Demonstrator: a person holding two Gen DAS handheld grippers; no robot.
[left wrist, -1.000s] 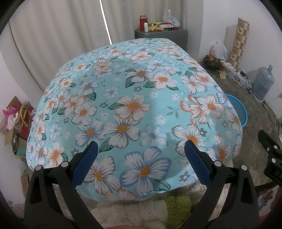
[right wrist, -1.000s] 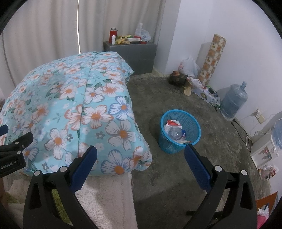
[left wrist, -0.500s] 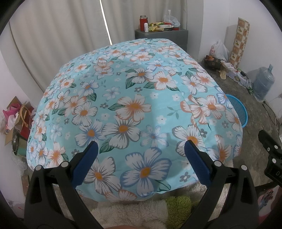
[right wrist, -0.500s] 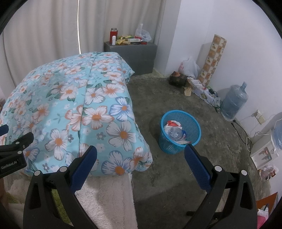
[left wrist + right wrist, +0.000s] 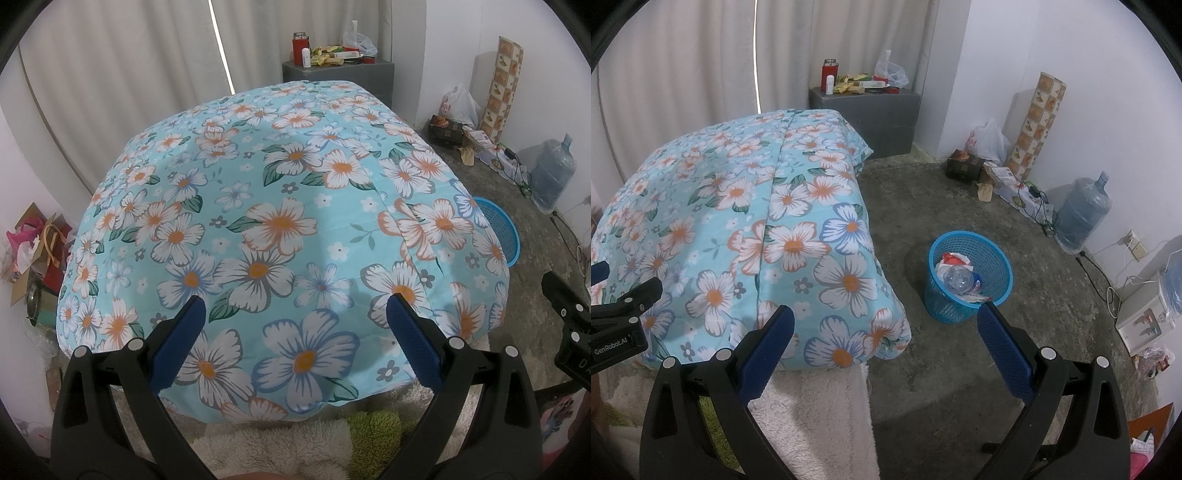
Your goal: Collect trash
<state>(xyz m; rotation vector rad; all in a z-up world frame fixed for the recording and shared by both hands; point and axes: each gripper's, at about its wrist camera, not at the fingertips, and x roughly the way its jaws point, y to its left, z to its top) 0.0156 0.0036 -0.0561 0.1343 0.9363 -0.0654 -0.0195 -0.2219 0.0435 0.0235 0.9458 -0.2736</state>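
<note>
nothing has moved over the last second — both the left gripper [image 5: 291, 328] and right gripper [image 5: 884, 328] hold their fingers spread, empty; the blue basket [image 5: 967, 240] already holds trash, so collecting looks finished or paused.

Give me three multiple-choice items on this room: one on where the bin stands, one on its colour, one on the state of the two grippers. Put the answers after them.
1. Where does the wastebasket stand?
A. on the bed
B. on the concrete floor beside the bed
C. on the grey cabinet

2. What colour is the wastebasket?
A. blue
B. red
C. white

3. How are the left gripper and right gripper set?
A. both shut on trash
B. only the left one holds a bottle
C. both open and empty

Answers:
1 B, it sits on the bare floor to the right of the floral bedspread.
2 A, its mesh wall is blue.
3 C, each pair of blue pads stands wide apart with nothing between them.
</note>
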